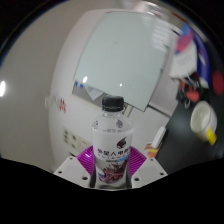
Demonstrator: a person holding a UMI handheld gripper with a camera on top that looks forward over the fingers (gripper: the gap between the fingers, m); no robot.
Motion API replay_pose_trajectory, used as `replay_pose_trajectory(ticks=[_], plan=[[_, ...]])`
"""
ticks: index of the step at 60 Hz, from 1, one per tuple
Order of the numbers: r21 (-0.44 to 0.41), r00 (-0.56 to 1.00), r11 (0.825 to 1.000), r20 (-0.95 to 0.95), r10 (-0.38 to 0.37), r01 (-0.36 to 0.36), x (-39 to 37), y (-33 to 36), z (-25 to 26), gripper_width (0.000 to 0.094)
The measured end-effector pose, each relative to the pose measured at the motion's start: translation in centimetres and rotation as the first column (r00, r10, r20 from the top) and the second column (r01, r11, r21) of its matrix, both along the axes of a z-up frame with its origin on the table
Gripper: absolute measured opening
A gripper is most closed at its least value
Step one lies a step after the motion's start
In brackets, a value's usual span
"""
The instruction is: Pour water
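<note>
- Clear plastic bottle [112, 140], black cap on, stands upright between my gripper [112, 168] fingers, lifted over the white table [60, 70].
- Purple pads [88, 158] look pressed on its labelled middle, so I'd call it pinched.
- Thin walls probably flex and feel slick; I'd hold mid-body, not the neck.
- Yellow cup [204, 121] sits well off to one side.

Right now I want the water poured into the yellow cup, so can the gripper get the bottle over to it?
Probably yes. The gripper appears shut on the bottle, and the table between it and the yellow cup looks bare, though the cluttered items beyond the cup sit close.
</note>
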State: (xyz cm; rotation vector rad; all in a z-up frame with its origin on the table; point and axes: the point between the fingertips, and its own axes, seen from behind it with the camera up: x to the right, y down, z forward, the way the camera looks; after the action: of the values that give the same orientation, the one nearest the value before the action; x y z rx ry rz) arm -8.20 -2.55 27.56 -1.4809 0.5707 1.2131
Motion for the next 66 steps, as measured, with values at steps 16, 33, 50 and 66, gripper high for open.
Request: replay_pose_trajectory(ticks=[16, 33, 50, 66], plan=[[-0.176, 0.714, 0.981, -0.697, -0.066, -0.081, 5.5, 5.8, -6.3, 0.0392], [-0.227, 0.612, 0.967, -0.783, -0.109, -0.118, 6.3, 5.7, -9.4, 0.0392], [-0.079, 0.959, 0.996, -0.283, 0.007, -0.031, 8.9, 5.9, -0.2, 0.0393], [0.215, 0.711, 0.955, 0.638, -0.295, 0.204, 23.9, 7.9, 4.8, 0.0395]])
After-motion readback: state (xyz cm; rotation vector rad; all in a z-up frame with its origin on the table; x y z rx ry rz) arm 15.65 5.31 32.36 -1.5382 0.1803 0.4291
